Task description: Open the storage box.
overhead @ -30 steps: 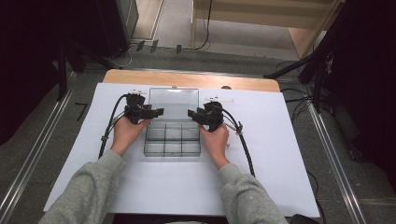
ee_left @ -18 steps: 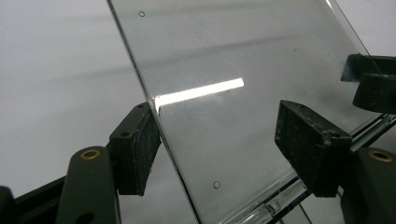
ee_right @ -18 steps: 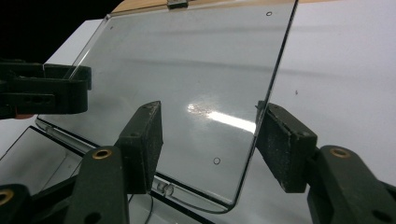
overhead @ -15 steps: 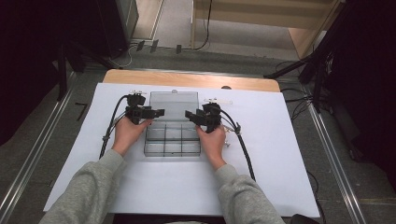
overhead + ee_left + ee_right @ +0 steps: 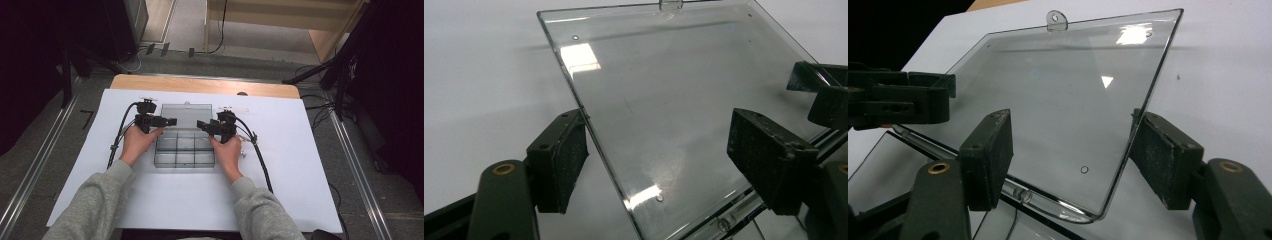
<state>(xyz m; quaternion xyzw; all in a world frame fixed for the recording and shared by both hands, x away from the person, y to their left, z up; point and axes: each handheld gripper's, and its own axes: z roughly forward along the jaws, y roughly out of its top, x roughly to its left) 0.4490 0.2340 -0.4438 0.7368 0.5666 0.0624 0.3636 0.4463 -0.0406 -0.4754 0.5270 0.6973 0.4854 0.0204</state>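
**Grippers let go of the opened lid**

Both grippers, left [image 5: 167, 121] and right [image 5: 200, 124], have just been spreading their jaws; each straddles a side edge of the clear lid [image 5: 187, 116] without clamping it. That lid lies folded back beyond the compartment box [image 5: 184, 149], which sits mid-sheet on the white table cover [image 5: 300, 165]. Flanking the box this way probably kept the lid level while it swung open on its hinge.

In the left gripper view the clear lid [image 5: 664, 100] runs off the top edge, and the compartment tray [image 5: 744, 220] below it is cut off at the bottom.
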